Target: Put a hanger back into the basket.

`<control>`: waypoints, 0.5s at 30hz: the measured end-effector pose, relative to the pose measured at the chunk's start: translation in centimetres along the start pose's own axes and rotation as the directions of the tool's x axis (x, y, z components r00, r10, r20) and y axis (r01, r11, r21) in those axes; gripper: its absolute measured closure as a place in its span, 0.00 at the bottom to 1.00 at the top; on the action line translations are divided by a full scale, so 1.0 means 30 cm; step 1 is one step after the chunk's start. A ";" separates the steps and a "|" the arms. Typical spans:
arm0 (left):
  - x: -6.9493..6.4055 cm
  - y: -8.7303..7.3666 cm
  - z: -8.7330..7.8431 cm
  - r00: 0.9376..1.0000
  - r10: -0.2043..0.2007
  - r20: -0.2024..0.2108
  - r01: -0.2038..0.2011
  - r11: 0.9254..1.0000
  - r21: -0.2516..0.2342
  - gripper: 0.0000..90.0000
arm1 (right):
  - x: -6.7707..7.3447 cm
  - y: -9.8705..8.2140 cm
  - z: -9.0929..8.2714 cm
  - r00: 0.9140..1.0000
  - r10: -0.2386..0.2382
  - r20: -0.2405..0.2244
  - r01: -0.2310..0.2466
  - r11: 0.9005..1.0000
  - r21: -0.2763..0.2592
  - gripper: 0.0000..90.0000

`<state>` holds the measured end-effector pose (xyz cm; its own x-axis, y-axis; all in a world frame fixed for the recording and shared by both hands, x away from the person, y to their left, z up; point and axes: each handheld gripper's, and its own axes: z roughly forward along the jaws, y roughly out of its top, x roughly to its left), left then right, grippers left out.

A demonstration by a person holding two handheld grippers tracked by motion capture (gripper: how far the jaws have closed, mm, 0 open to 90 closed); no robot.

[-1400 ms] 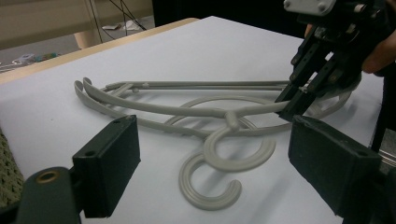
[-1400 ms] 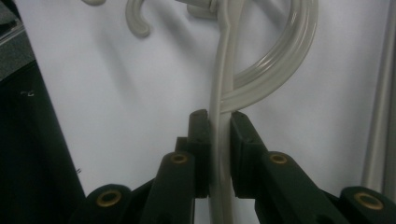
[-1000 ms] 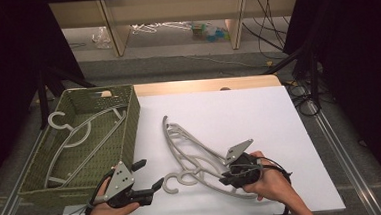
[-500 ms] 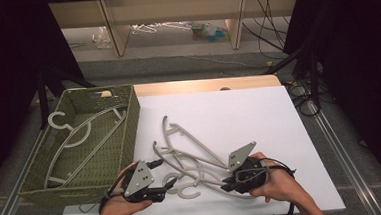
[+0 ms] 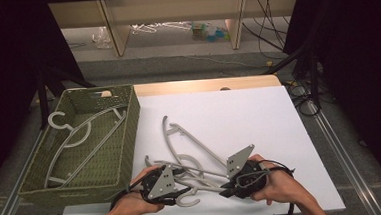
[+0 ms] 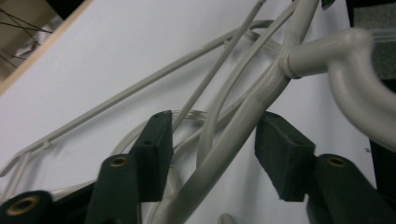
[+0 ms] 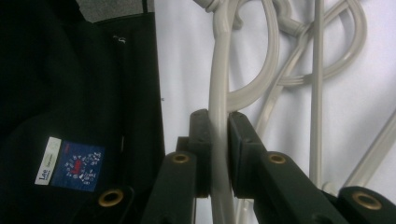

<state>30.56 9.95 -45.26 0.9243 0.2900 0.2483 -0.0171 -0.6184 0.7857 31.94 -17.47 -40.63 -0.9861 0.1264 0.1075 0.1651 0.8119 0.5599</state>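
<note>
The hangers [image 5: 191, 152] were pale grey, the woven basket [image 5: 125, 141] olive green, the counter [image 5: 259, 118] white, the fingers [image 6: 154, 149] black.

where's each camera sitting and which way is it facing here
High view: above the person's table edge, facing forward and down on the white table, green basket, both hands and tools.
Left gripper view: on the left tool, along its jaws, which have just been closing around a grey hanger.
Right gripper view: on the right tool, shut on a hanger arm.
Shared: the tangled hangers.
</note>
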 end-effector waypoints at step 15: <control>-0.002 0.056 -0.021 0.985 0.165 0.055 -0.169 0.984 0.063 0.80 | -0.005 0.006 -0.026 0.994 -0.064 0.089 0.065 0.998 -0.010 0.84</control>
<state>30.24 9.35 -43.61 0.9284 0.1429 0.3431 -0.1487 -0.7032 0.6953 32.13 -17.79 -39.90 -0.9922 0.1249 -0.0021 0.1011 0.8124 0.5742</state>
